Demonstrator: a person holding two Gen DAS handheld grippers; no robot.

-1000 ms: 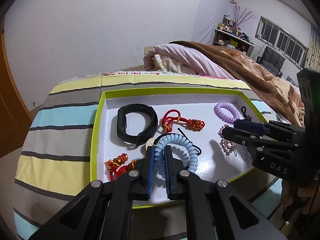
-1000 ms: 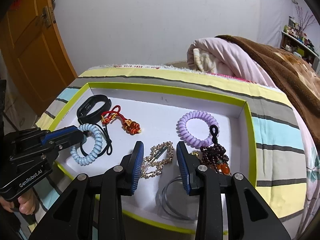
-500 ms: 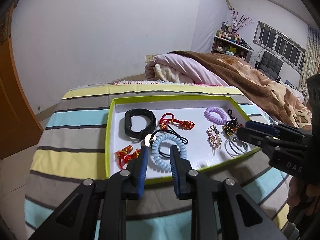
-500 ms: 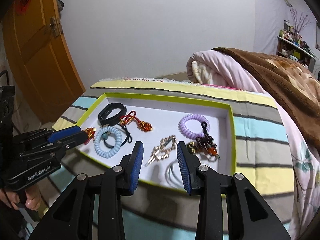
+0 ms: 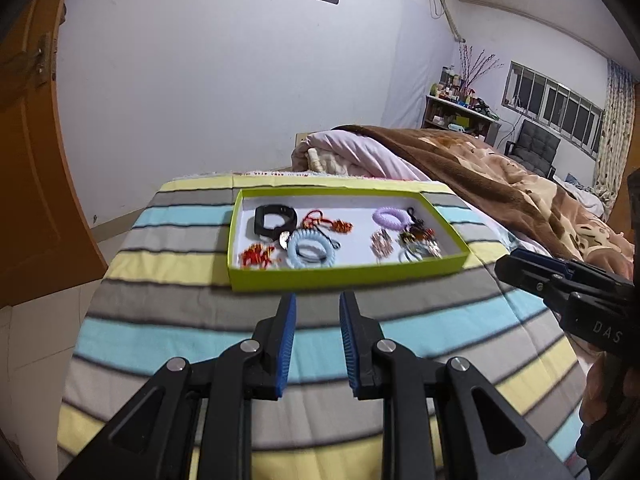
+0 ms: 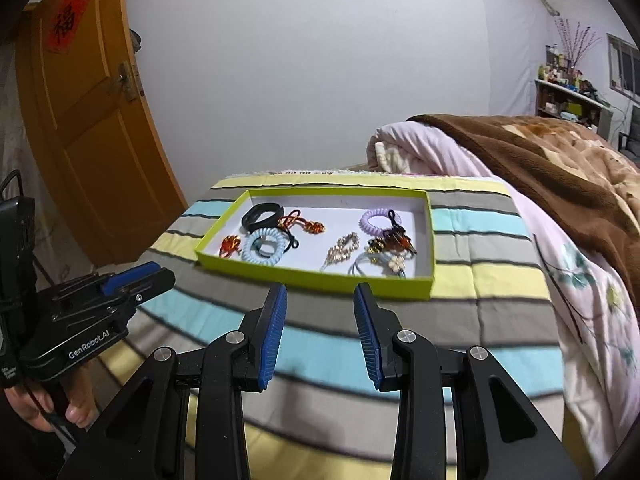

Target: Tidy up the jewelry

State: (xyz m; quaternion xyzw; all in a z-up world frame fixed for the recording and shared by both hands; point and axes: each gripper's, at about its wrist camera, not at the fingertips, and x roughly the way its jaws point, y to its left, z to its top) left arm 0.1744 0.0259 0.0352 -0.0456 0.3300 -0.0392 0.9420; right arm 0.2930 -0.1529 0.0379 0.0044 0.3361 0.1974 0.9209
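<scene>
Two fisheye cameras ride the handheld grippers, each looking forward and downward along its own pair of black, blue-padded fingers. The left wrist view sits back from the shallow lime-green cardboard tray (image 5: 344, 274) on the striped blanket (image 5: 180, 344), facing the far white wall. The right wrist view frames the same tray (image 6: 316, 278) from further right. Each camera catches the other gripper at its edge.
</scene>
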